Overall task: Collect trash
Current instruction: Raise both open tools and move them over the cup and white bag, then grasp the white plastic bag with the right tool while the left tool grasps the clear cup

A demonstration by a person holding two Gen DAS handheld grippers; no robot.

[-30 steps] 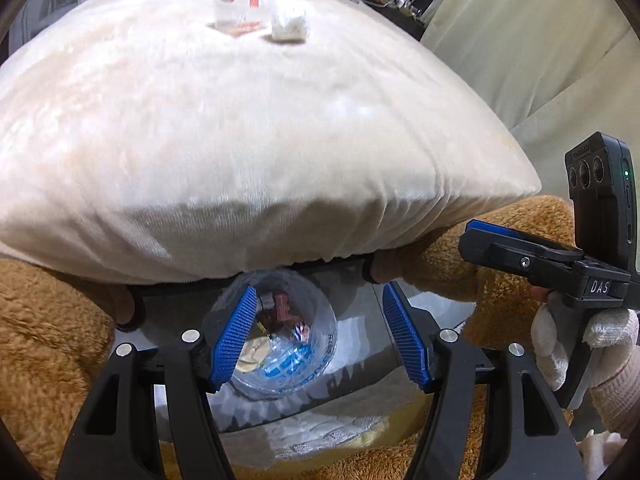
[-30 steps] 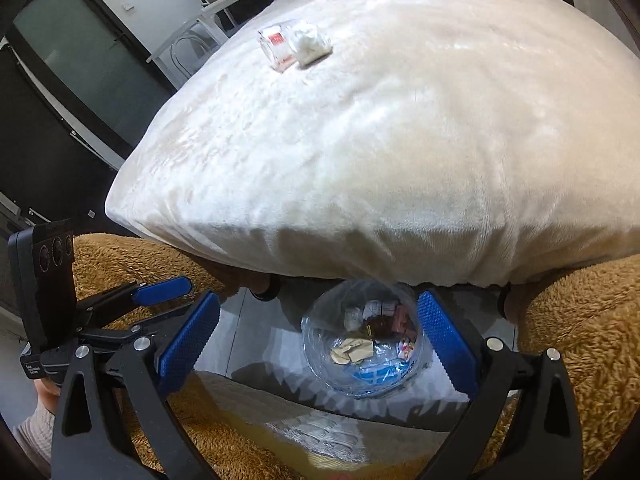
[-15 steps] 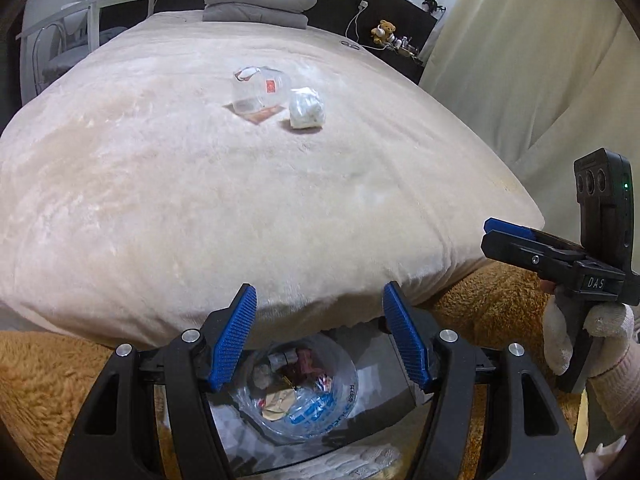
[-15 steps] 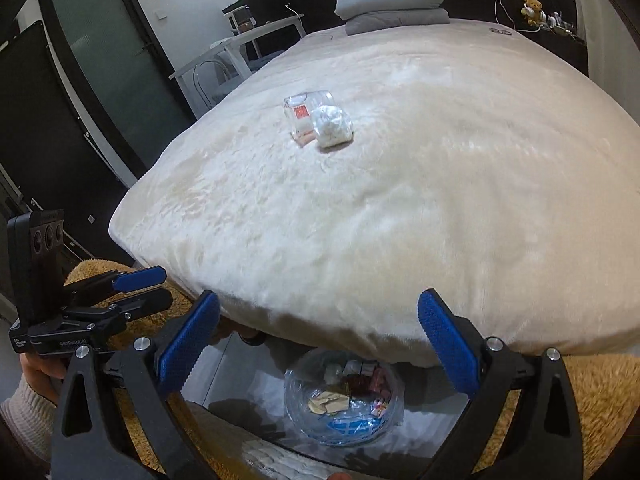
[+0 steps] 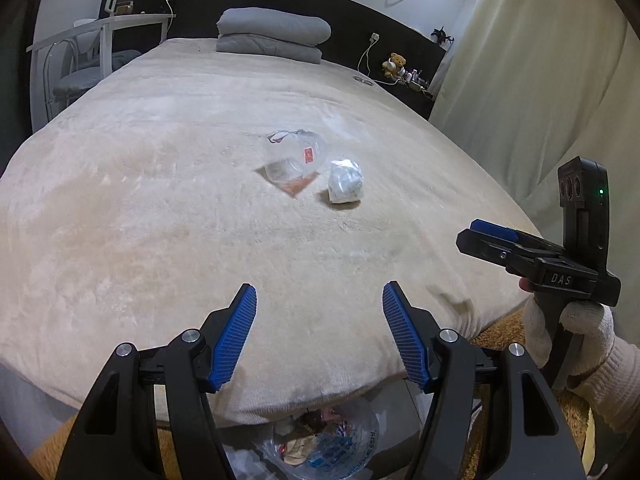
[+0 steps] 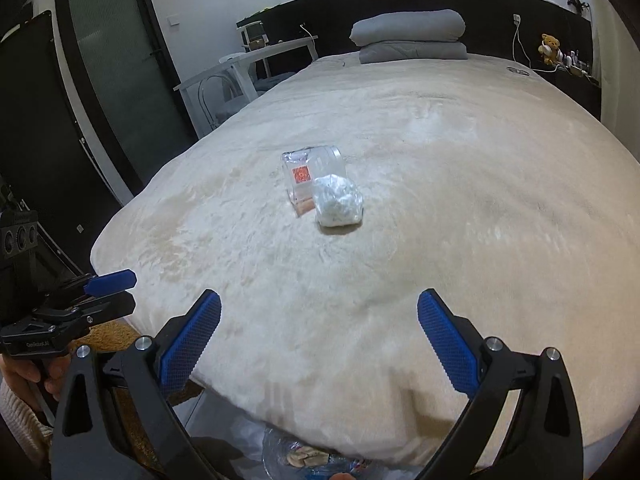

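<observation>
In the middle of the left wrist view sit two bits of trash on the plush cream bed cover [image 5: 168, 208]: a clear crinkly plastic bag [image 5: 295, 162] with a red mark, and a white crumpled wad [image 5: 346, 181] just beside it on its right. The left gripper [image 5: 319, 330] at bottom centre has its ribbed blue pads parted, nothing between them. The right gripper [image 5: 486, 236] pokes in from the right edge (can't tell its opening here). A clear trash bag [image 5: 324, 446] sits under the bed's rounded edge.

In the right wrist view, the right gripper [image 6: 319, 342] gapes wide and empty at bottom centre, with the bag [image 6: 308, 174] and wad [image 6: 338, 200] touching at centre frame and loads of bare cover all round.
</observation>
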